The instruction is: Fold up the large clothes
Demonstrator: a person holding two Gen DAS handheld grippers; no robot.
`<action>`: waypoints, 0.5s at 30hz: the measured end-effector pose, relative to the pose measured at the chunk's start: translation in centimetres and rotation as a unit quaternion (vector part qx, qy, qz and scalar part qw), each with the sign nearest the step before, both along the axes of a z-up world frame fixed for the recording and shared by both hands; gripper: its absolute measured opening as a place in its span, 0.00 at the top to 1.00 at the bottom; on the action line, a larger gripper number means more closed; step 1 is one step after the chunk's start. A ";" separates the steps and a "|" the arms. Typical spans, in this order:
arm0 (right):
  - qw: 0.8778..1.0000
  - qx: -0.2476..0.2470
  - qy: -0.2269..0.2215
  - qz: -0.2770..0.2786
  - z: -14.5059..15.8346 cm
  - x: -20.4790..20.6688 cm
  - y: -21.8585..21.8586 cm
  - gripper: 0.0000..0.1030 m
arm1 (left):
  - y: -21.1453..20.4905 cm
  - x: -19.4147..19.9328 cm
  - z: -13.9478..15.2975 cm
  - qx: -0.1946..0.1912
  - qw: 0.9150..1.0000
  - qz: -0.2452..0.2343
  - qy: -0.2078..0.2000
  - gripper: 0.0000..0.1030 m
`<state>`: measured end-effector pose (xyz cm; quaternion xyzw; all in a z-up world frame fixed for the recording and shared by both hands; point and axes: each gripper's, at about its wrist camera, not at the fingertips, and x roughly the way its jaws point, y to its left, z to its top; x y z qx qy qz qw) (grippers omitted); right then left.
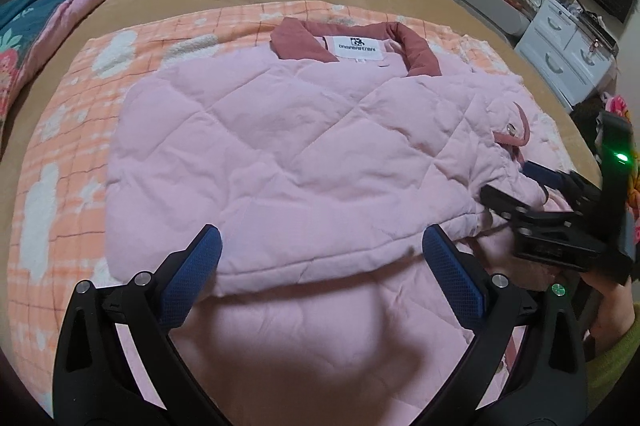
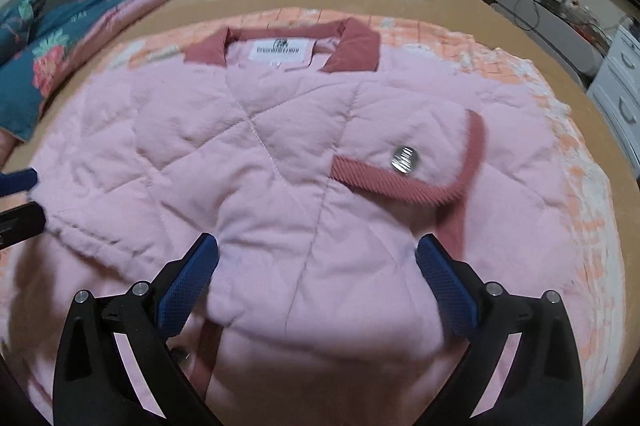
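Left gripper and right gripper: both wide open, nothing held, over the jacket's near edge. Pink quilted jacket lies flat on the orange checked blanket mid-bed; collar points away, long axis left-right.

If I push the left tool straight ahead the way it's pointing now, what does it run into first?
Most likely the pink quilted jacket: the left tool is open, and the jacket's folded edge lies right between its fingers. Nothing else sits in that line before the dark pink collar. Height above the fabric is hard to judge.
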<state>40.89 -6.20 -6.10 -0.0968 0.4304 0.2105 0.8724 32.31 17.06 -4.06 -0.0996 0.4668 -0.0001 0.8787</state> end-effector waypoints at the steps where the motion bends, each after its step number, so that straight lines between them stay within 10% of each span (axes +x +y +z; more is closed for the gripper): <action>1: 1.000 0.004 -0.004 0.001 0.5 -0.6 -0.3 0.04 | 0.1 -0.2 0.0 -0.001 1.000 0.001 -0.001 0.08; 15: 0.998 0.045 -0.028 -0.036 4.2 -7.1 -4.6 0.04 | -0.5 -3.5 2.1 -0.005 1.000 0.005 -0.016 0.08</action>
